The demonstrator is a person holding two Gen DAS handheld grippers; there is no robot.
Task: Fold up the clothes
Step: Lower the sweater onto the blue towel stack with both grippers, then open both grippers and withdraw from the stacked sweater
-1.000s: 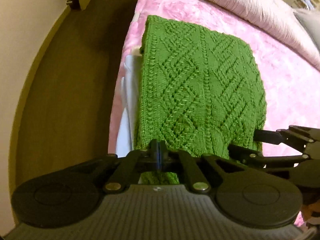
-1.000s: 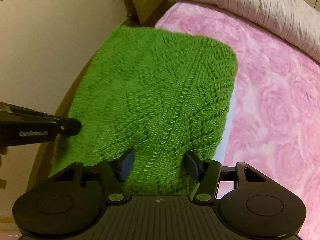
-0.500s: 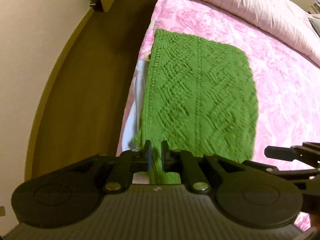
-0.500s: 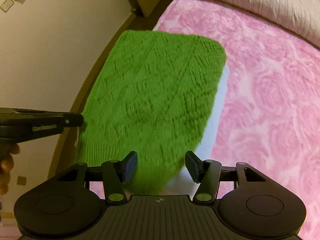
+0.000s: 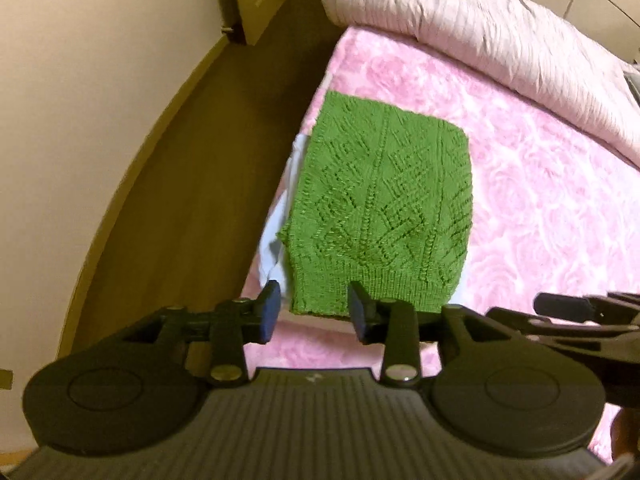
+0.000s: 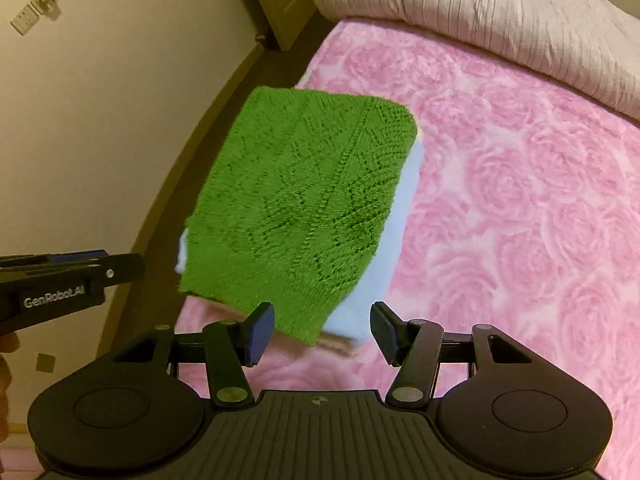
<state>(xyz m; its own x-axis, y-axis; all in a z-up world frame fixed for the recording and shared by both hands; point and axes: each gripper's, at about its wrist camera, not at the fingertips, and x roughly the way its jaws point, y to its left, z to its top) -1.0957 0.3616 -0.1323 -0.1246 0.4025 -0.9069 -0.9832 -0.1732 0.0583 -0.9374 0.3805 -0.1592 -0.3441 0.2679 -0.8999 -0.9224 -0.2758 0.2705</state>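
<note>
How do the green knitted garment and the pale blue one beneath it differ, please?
The green knitted garment lies on top, fully in view, with a raised diamond pattern. The pale blue garment lies beneath it, smooth, with only its edges showing. Both are folded and stacked at the edge of the pink rose-patterned blanket.

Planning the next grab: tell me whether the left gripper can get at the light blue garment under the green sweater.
Probably yes: the left gripper, jaws opening and empty, has the light blue garment's exposed edge unobstructed beside the green sweater.
</note>
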